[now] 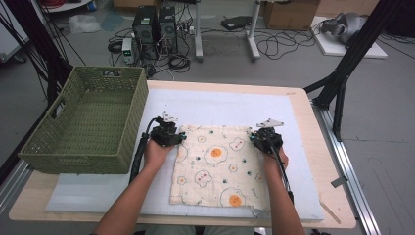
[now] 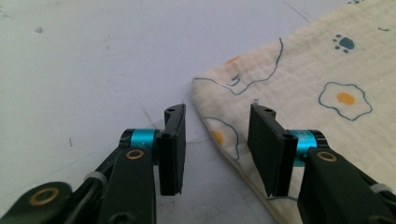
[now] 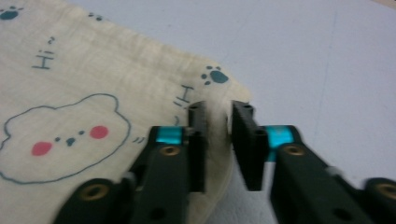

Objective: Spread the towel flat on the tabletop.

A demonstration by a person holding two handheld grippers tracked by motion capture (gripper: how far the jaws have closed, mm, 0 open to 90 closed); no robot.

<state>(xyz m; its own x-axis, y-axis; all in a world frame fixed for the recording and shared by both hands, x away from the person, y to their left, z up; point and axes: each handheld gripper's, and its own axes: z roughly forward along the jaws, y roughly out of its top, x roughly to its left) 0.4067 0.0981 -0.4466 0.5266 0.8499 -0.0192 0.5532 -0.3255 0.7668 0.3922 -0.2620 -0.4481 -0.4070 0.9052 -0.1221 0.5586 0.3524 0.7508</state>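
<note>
Fingers (image 3: 200, 140) beside "Hi" print (image 3: 183, 94) (cloth (image 3: 93, 93))

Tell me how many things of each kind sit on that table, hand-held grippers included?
Cloths: 1, the printed cloth
Baskets: 1, the green basket
Grippers: 2, the left gripper and the right gripper
Foam mats: 1, the white mat
Total: 5

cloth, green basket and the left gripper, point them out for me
cloth (image 1: 215, 171), high view, on its printed middle
green basket (image 1: 128, 127), high view, on its right wall
left gripper (image 2: 215, 140), left gripper view, midway between its fingertips
</note>
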